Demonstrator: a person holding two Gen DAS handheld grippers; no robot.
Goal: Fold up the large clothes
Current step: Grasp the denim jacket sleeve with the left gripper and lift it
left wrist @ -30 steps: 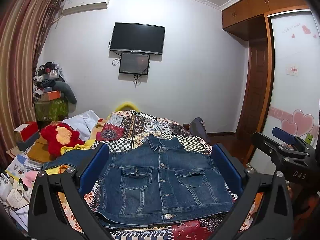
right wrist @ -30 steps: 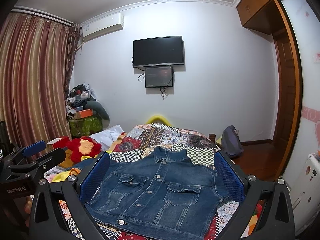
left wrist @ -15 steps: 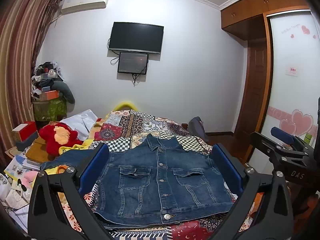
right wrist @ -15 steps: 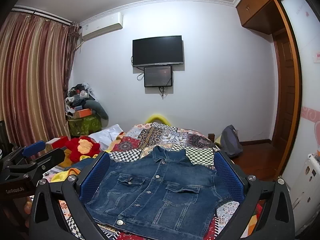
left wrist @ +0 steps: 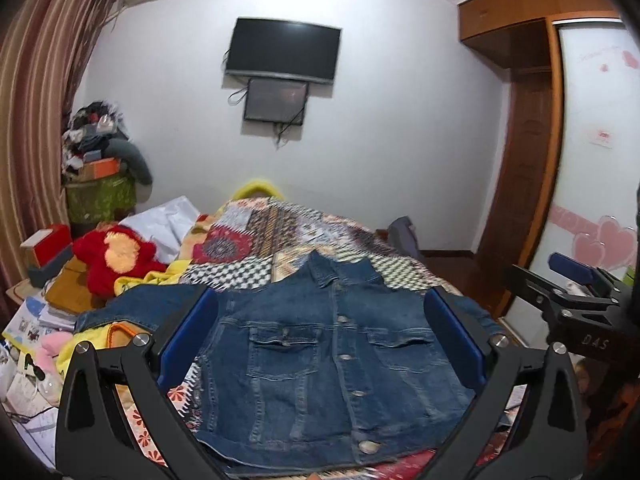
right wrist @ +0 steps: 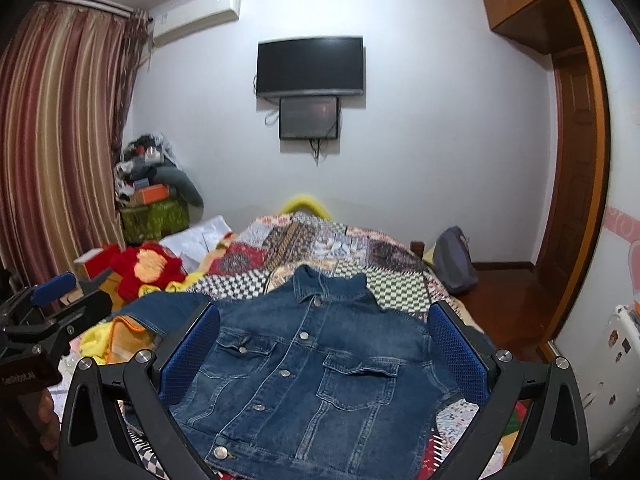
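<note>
Denim jacket [left wrist: 320, 364] lies flat beyond both open tongs [left wrist: 320, 344]

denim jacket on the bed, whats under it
The denim jacket lies spread, front up, on a patchwork quilt that shows beyond its collar and sides. Whatever lies directly beneath the jacket is covered.

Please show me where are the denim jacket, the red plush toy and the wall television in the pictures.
denim jacket [left wrist: 320, 364]: left wrist view, on the buttoned front between the chest pockets.
red plush toy [left wrist: 116, 256]: left wrist view, on its orange middle patch.
wall television [right wrist: 310, 66]: right wrist view, on the centre of the dark screen.
</note>
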